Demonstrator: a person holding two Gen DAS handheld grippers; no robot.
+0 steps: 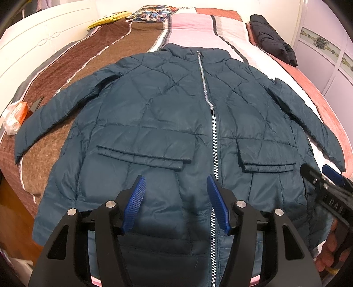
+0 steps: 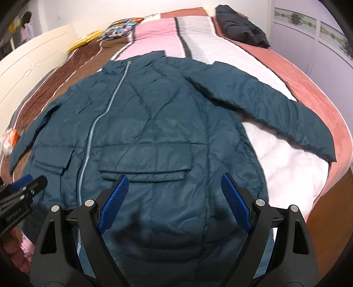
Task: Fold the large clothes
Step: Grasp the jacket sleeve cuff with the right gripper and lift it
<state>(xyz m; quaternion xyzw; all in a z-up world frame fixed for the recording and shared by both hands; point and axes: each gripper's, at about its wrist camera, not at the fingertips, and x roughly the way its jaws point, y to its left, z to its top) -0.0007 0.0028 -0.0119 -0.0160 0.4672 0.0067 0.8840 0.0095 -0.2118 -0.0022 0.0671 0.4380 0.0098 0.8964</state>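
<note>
A bed [image 1: 194, 28] fills both views, covered by a blanket in long stripes: brown at the left of the frame, then pink, white and a dusty rose at the right. In the left wrist view a cream headboard [image 1: 37, 37] curves along the upper left, and an orange packet in clear wrap [image 1: 15, 117] lies at the left edge on the brown stripe. Further up sit a yellow item [image 1: 110, 19] and a patterned cushion [image 1: 152, 14]. At the upper right a dark folded garment [image 1: 273, 39] rests on the rose stripe, and beyond it stand lilac cabinet doors [image 1: 326, 57] with ornamental trim.

The teal quilted jacket [image 1: 167, 114] lies flat, front up, in the middle of the bed. Its long axis runs from the bottom of the frame up to the top: hem nearest the cameras, collar pointing away toward the cushion. The zipper [image 1: 209, 123] is closed along that axis. Both sleeves spread out and slant down toward the lower left and lower right edges. Two flap pockets [image 1: 141, 154] sit on either side of the zipper.

The left gripper [image 1: 176, 203] hovers over the hem just left of the zipper, its blue pads spread apart and holding nothing. The right gripper [image 2: 175, 201] hangs over the hem below the right pocket in its own view, its pads likewise spread wide and empty; in the left wrist view it shows at the lower right edge.
</note>
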